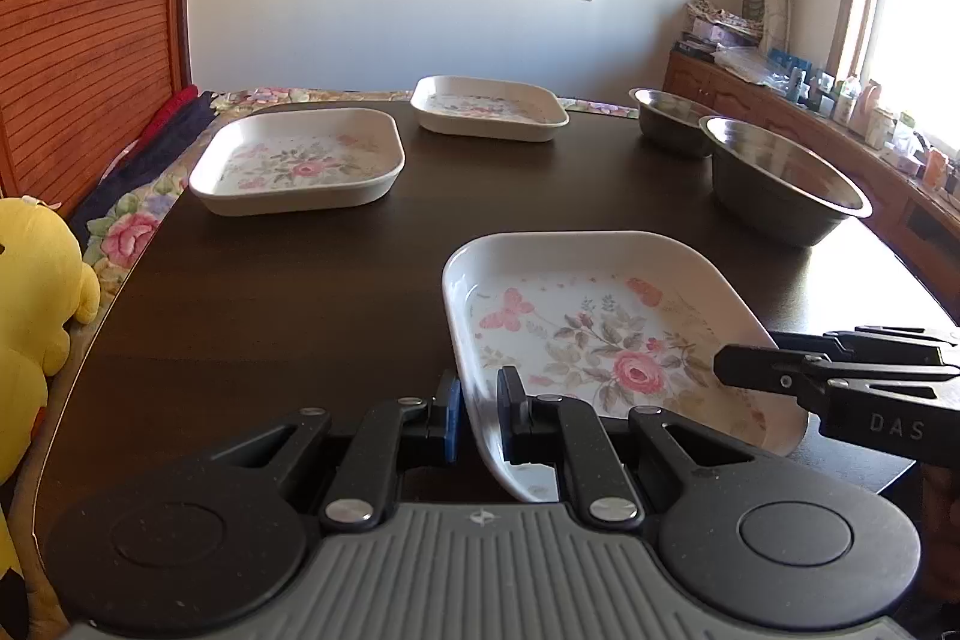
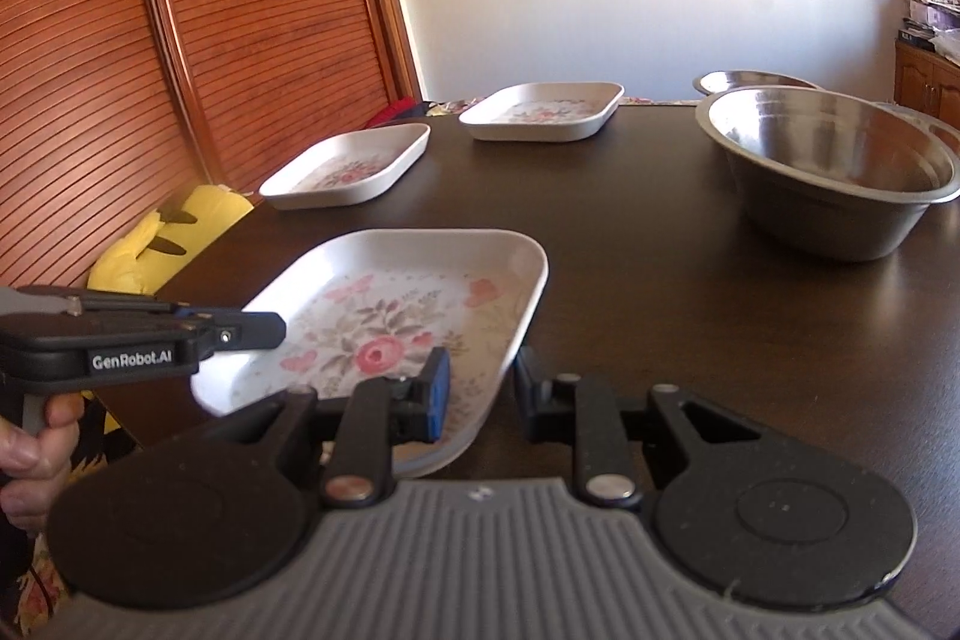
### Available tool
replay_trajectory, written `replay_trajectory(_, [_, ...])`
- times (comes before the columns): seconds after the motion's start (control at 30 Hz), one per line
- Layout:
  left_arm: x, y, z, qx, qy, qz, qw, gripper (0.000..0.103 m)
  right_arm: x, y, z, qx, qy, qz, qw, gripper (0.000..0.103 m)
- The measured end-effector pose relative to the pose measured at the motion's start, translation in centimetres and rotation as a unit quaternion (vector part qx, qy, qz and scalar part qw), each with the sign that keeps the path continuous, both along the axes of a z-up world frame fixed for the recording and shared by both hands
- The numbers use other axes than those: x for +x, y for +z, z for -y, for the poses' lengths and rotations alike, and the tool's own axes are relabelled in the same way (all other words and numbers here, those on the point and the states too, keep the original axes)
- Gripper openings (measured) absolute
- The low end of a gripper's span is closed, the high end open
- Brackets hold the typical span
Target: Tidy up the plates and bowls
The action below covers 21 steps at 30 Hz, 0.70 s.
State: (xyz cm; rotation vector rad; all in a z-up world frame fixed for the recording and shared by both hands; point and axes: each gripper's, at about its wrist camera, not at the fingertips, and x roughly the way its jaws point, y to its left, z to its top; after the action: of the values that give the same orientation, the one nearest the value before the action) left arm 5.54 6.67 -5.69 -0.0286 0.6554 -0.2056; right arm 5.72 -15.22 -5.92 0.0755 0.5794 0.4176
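Left wrist view: the left hand-held gripper (image 1: pixel 480 415) straddles the near-left rim of the nearest floral plate (image 1: pixel 606 340), one pad outside the wall and one inside; the pads look pressed on the rim, so I judge it gripping the plate, though the contact itself is partly hidden; the plate sits on the dark surface (image 1: pixel 288 316) at its near edge; the right hand-held gripper (image 1: pixel 738 367) reaches in over the plate's right rim; two more floral plates, the left plate (image 1: pixel 300 166) and the far plate (image 1: pixel 489 107), lie well apart further back; a large steel bowl (image 1: pixel 780 190) and a small steel bowl (image 1: pixel 669 118) stand to the right.

Right wrist view: the right hand-held gripper (image 2: pixel 477 388) brackets the plate's near-right rim with visible space on both sides, so it is open and holds nothing; the left hand-held gripper (image 2: pixel 264 331) enters from the left.

Risk: a one-sided grip on a thin sloped rim may slip or tilt the plate when lifted; closing the right pads off-centre could skid it toward the surface's edge.
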Motion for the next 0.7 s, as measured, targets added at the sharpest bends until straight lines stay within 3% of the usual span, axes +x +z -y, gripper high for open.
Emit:
replay_trajectory(0.4, [0.1,0.0,-0.2,-0.005,0.007,0.004,1.0,0.014,-0.3,-0.3,-0.1,0.006,-0.001,0.0,1.0,0.026])
replay_trajectory(0.7, [-0.4,1.0,-1.0,0.002,0.026,0.026,0.9993,0.042,-0.7,0.7,0.7,0.007,-0.018,0.024,1.0,0.035])
